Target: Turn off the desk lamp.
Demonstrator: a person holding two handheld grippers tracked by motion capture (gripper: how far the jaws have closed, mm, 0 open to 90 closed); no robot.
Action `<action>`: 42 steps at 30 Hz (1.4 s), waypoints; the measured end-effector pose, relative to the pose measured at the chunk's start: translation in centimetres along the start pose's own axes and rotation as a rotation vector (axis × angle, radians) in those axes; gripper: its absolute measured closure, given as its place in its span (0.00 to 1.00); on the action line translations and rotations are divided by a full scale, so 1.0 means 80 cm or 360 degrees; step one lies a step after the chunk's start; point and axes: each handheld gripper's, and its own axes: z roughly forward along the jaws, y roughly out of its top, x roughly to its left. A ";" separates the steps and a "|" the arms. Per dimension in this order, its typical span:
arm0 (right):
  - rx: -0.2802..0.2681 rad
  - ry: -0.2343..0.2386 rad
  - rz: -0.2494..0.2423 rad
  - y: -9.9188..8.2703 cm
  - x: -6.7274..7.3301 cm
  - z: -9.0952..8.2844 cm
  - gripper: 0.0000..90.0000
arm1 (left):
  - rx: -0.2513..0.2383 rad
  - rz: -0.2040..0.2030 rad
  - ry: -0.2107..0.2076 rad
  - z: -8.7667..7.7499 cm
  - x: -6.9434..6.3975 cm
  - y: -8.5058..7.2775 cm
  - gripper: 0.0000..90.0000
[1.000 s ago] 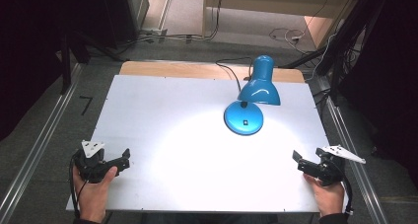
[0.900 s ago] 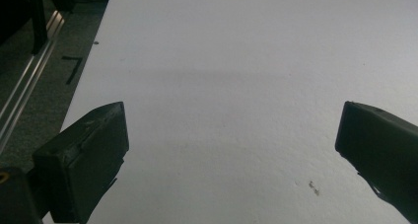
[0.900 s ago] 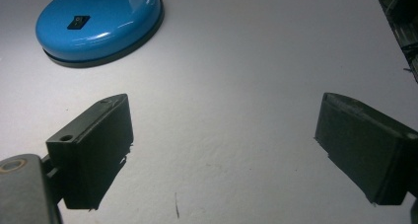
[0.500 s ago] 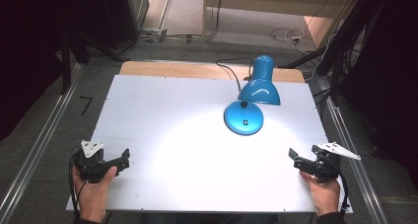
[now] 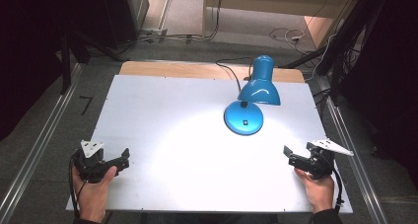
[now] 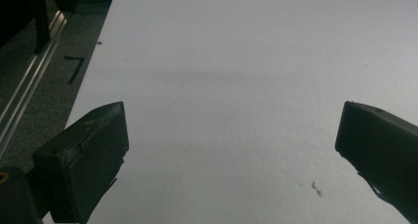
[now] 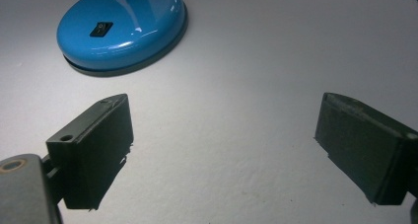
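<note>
A blue desk lamp (image 5: 256,86) stands at the back right of the white table (image 5: 172,115). It is lit and throws a bright pool across the middle. Its round base (image 5: 243,118) carries a black rocker switch (image 7: 101,28). That base (image 7: 123,26) shows at the upper left of the right gripper view. My right gripper (image 5: 290,156) hovers near the table's front right, open, with nothing between its jaws. Held in a hand at the front left, my left gripper (image 5: 121,160) is open over bare table too.
The lamp's black cord (image 5: 231,68) runs off the table's wooden back edge (image 5: 197,70). Metal rails (image 5: 42,145) flank the table on both sides. Cables (image 5: 291,34) lie on the floor beyond.
My right gripper has moved a little left and forward, toward the lamp base. The left gripper has stayed put.
</note>
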 end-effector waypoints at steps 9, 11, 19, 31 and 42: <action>0.0001 0.0016 -0.0008 0.005 0.009 0.009 0.07 | -0.0002 -0.0006 0.0005 0.000 0.000 0.000 0.00; 0.0002 0.0014 -0.0014 0.006 0.010 0.010 0.07 | -0.0003 -0.0007 0.0003 0.000 0.000 0.000 0.00; -0.0001 0.0021 -0.0024 0.012 0.020 0.018 0.07 | -0.0001 -0.0014 0.0002 -0.001 0.001 0.000 0.00; -0.0013 0.0037 -0.0047 0.020 0.033 0.026 0.07 | -0.0002 -0.0017 -0.0004 -0.002 0.002 0.000 0.01; -0.0023 0.0055 -0.0050 0.025 0.042 0.035 0.16 | -0.0007 -0.0024 -0.0005 -0.003 0.003 0.000 0.01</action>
